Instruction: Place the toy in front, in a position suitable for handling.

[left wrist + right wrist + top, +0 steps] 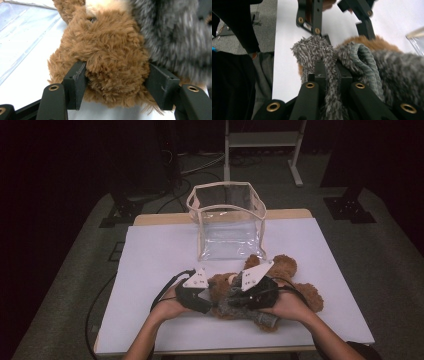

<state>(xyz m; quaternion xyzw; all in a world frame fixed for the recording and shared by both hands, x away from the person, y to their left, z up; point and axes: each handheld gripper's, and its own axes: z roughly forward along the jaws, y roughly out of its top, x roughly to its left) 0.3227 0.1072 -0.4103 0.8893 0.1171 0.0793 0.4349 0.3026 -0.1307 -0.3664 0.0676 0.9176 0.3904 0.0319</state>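
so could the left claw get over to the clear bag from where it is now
Probably not yet: the left claw is shut on the teddy bear. The white tabletop between it and the clear bag lies bare, so once it lets go the way looks free.

Right gripper (329,72) — jaws closed on a strip of grey fuzzy cloth (329,65), which runs down between them. Beside it, a ribbed grey hem (367,62) folds over brown fur (374,42). Beyond, on the white table (287,50), the left gripper (337,27) meets the same bundle — its jaws stand apart.
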